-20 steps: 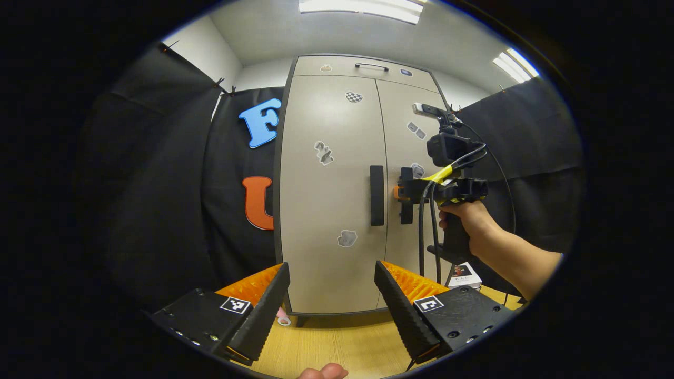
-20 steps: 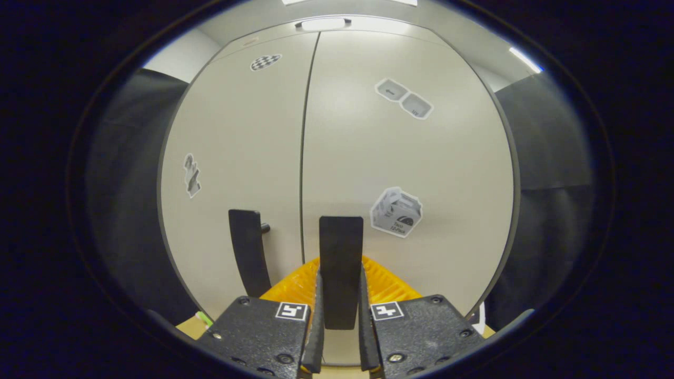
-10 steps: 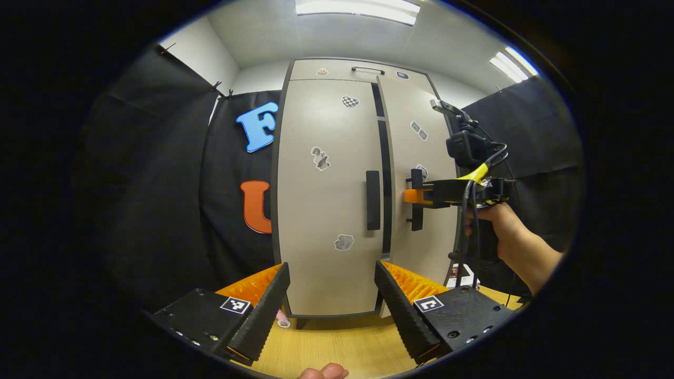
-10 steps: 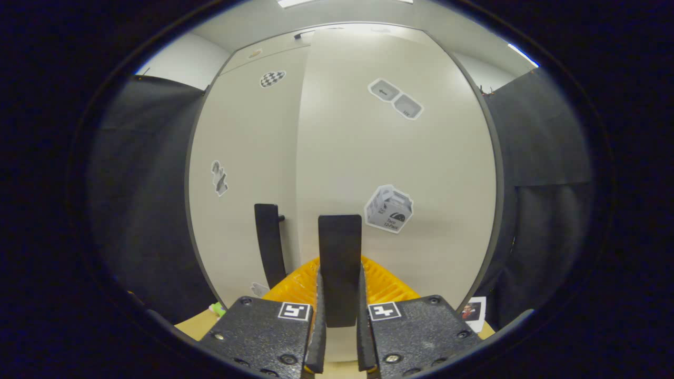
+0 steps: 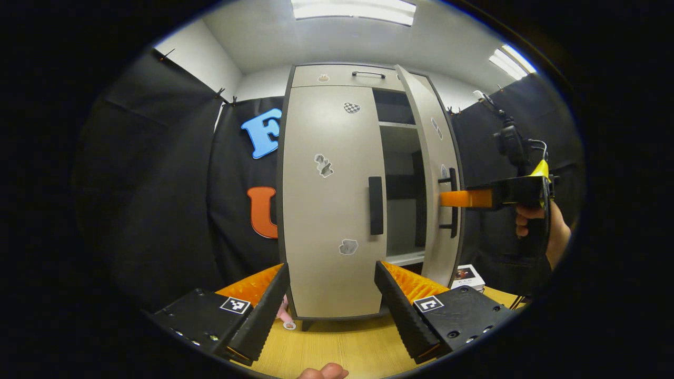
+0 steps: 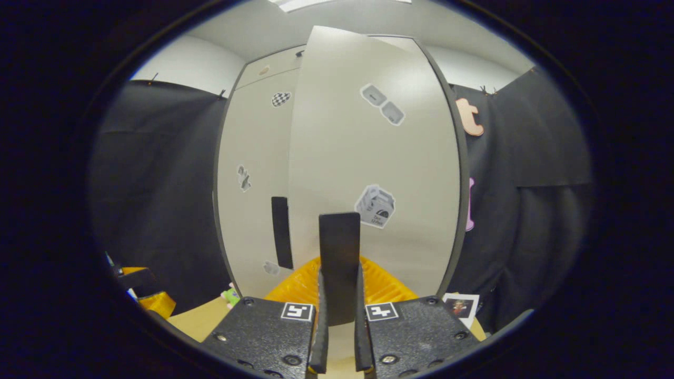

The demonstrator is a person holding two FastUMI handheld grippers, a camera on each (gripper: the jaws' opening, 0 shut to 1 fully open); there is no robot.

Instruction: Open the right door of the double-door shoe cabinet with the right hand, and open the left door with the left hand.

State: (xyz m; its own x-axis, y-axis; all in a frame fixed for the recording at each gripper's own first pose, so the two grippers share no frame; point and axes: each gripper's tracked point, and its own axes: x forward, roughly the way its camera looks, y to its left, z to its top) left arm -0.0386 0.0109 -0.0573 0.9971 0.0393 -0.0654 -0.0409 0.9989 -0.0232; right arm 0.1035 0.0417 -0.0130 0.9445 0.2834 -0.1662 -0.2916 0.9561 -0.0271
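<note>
The beige double-door shoe cabinet stands upright ahead. In the left gripper view its left door (image 5: pixel 329 210) is closed, with a black vertical handle (image 5: pixel 375 205). The right door (image 5: pixel 433 173) stands swung well outward. The right gripper (image 5: pixel 452 199), held by a hand (image 5: pixel 532 223), grips that door's handle. My left gripper (image 5: pixel 331 265) hangs open in front of the left door, apart from it. In the right gripper view, the right gripper (image 6: pixel 339 271) is shut on the right door's handle (image 6: pixel 339 247), with the right door (image 6: pixel 379 152) close ahead and the left door's handle (image 6: pixel 281 231) beyond.
Dark shelves (image 5: pixel 400 158) show inside the opened half. The cabinet stands on a wooden surface (image 5: pixel 342 345). A small printed box (image 5: pixel 466 276) lies by its right foot, and a small pink thing (image 5: pixel 284 316) by its left foot. Black cloth hangs on both sides.
The right door has swung from closed to wide open, pulled by the right gripper moving outward to the right. The left gripper has hardly moved and the left door stays closed.
</note>
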